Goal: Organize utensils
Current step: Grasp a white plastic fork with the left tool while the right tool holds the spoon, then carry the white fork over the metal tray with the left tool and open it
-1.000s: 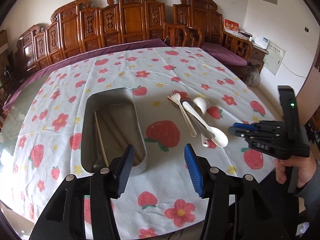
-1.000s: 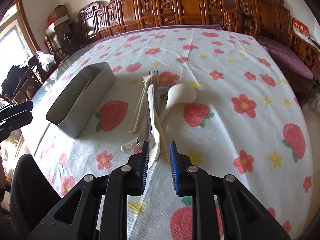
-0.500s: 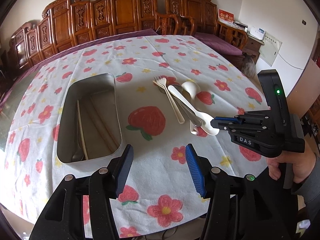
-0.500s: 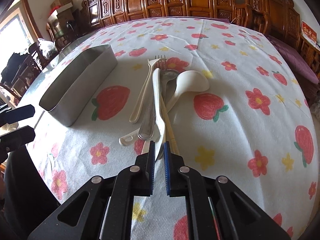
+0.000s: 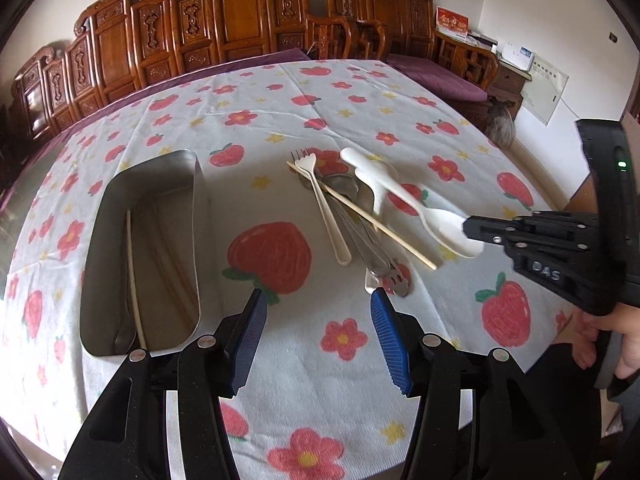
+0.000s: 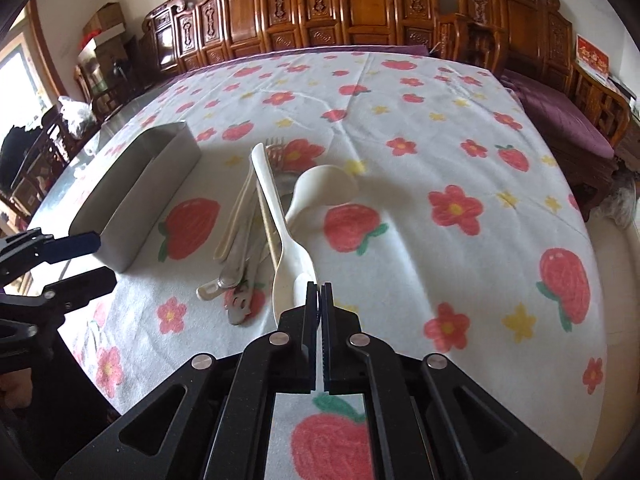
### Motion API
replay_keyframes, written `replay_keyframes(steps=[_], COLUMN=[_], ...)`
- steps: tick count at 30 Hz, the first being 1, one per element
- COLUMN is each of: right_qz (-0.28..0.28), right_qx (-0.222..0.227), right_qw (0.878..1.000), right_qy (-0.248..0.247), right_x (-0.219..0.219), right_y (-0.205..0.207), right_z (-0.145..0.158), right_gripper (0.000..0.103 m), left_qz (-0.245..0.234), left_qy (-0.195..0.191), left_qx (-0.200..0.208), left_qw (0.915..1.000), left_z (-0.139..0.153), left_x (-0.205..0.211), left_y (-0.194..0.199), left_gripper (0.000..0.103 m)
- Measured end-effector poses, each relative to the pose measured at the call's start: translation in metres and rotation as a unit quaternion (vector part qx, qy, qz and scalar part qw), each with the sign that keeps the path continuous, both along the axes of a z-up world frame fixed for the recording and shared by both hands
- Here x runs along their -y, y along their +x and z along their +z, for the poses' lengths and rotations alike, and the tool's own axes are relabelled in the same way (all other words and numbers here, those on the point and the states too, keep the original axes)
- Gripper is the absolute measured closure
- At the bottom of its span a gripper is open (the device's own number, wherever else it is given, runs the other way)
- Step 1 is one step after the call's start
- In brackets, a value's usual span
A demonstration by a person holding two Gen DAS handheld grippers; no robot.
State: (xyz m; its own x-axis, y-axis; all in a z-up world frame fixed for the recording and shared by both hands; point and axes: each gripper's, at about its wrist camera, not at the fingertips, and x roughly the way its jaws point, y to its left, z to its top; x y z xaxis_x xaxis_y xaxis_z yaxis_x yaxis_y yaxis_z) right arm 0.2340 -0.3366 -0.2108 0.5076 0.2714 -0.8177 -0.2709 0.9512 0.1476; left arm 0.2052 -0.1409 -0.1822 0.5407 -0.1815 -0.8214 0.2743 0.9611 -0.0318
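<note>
My right gripper (image 6: pixel 320 292) is shut on the bowl end of a long white plastic spoon (image 6: pixel 276 216), lifted slightly off the pile; it also shows in the left wrist view (image 5: pixel 404 196) held by the right gripper (image 5: pixel 470 229). Under it lie a white plastic fork (image 5: pixel 326 208), a wooden chopstick (image 5: pixel 360 214), metal cutlery (image 5: pixel 360 240) and a white soup spoon (image 6: pixel 324 188). A steel rectangular box (image 5: pixel 144 240) at left holds a chopstick (image 5: pixel 134 272) and some cutlery. My left gripper (image 5: pixel 316 340) is open and empty above the cloth in front of the pile.
The round table has a white cloth with strawberries and flowers (image 5: pixel 272 256). Carved wooden chairs (image 5: pixel 240 20) line the far side. The table's front edge is close below my left gripper. The person's hand (image 5: pixel 616 344) is at right.
My right gripper closed on the white spoon's bowl and raised it, so the spoon's handle lifted off the pile. My left gripper stayed open and drew slightly closer to the table.
</note>
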Motion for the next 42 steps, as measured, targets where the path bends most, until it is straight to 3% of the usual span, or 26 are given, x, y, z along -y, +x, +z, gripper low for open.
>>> replay_keyframes(steps=[9, 16, 23, 26, 28, 29, 42], right_qz=[-0.022, -0.034, -0.037, -0.035, -0.035, -0.033, -0.026], right_qx=[-0.006, -0.012, -0.019, -0.02, -0.02, -0.019, 0.004], right_qw=[1.0, 0.999, 0.999, 0.999, 0.999, 0.999, 0.999], right_qy=[0.016, 0.024, 0.028, 0.029, 0.031, 0.03, 0.028], right_x=[0.017, 0.028, 0.031, 0.029, 0.029, 0.029, 0.023], right_y=[0.006, 0.009, 0.011, 0.011, 0.011, 0.011, 0.007], right_z=[-0.004, -0.008, -0.013, -0.013, -0.012, -0.012, 0.009], right_gripper=[0.1, 0.1, 0.1, 0.1, 0.1, 0.1, 0.1], left_qz=[0.01, 0.015, 0.033, 0.047, 0.055, 0.055, 0.03], left_qy=[0.024, 0.026, 0.008, -0.008, -0.021, -0.024, 0.011], left_qx=[-0.005, -0.02, -0.059, -0.074, -0.079, -0.08, -0.045], left_qw=[0.9996, 0.9994, 0.9977, 0.9961, 0.9951, 0.995, 0.9985], left_z=[-0.018, -0.031, -0.053, -0.058, -0.06, -0.061, -0.024], left_x=[0.023, 0.035, 0.034, 0.029, 0.025, 0.025, 0.021], left_y=[0.046, 0.078, 0.104, 0.11, 0.113, 0.114, 0.088], left_gripper=[0.052, 0.068, 0.072, 0.081, 0.094, 0.094, 0.095])
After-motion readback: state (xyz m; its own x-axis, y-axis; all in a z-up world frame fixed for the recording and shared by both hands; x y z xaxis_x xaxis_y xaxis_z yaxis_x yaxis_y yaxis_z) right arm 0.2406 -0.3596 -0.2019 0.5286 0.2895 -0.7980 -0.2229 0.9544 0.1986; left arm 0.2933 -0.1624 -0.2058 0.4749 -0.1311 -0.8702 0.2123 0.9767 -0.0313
